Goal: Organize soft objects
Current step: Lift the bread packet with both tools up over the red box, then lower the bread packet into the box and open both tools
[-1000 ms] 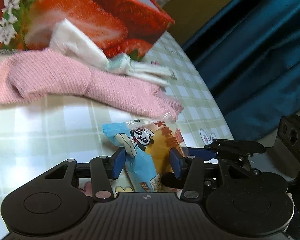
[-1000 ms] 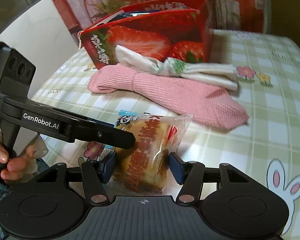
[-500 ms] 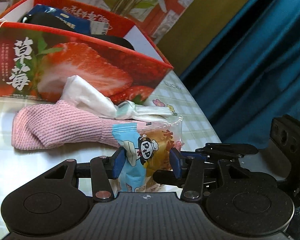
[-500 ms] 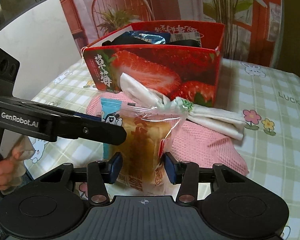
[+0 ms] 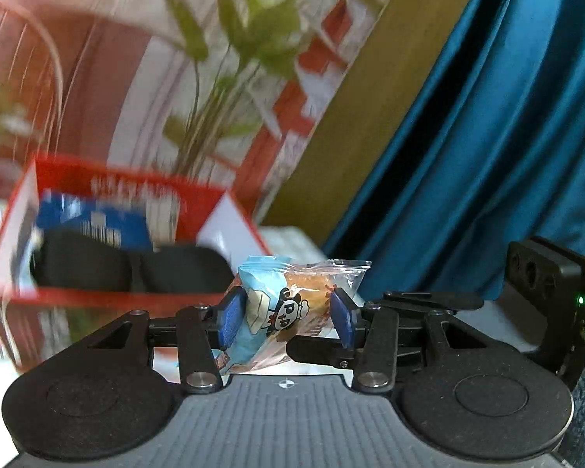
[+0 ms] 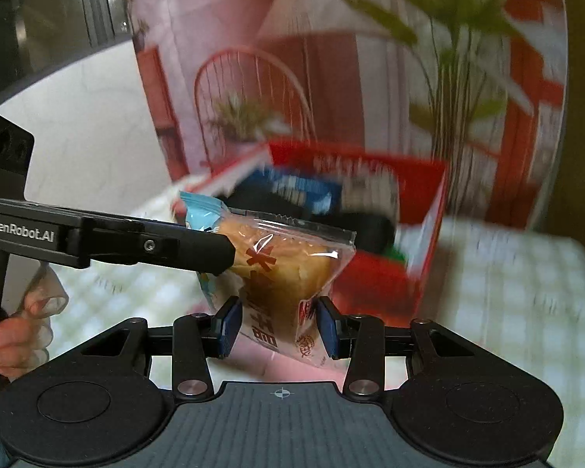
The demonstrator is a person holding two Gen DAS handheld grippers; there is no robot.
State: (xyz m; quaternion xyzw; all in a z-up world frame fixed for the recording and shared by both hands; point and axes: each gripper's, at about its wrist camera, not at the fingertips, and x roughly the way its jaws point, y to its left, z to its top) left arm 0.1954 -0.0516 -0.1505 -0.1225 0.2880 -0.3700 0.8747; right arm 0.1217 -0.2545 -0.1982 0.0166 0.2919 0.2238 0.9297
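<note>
A clear-and-blue bread packet (image 5: 292,296) (image 6: 284,261) hangs in the air, held from two sides. My left gripper (image 5: 288,319) is shut on its blue end, and its black fingers (image 6: 199,249) reach in from the left in the right wrist view. My right gripper (image 6: 279,325) grips the packet's lower part, its jaws still closing, blue pads against the wrapper. Beyond stands the red strawberry box (image 5: 117,296) (image 6: 370,284), open on top, with a blue packet (image 5: 97,222) and a black soft thing (image 5: 136,269) inside. The picture is blurred by motion.
A green checked tablecloth (image 6: 507,292) covers the table around the box. A blue curtain (image 5: 487,156) hangs on the right. Behind the box is a backdrop with a plant and a chair. A person's hand (image 6: 15,335) holds the left gripper's handle.
Both grippers have risen with the bread packet, lifting it off the table. The box's open top has come into view below them. The right jaws have narrowed on the packet.
</note>
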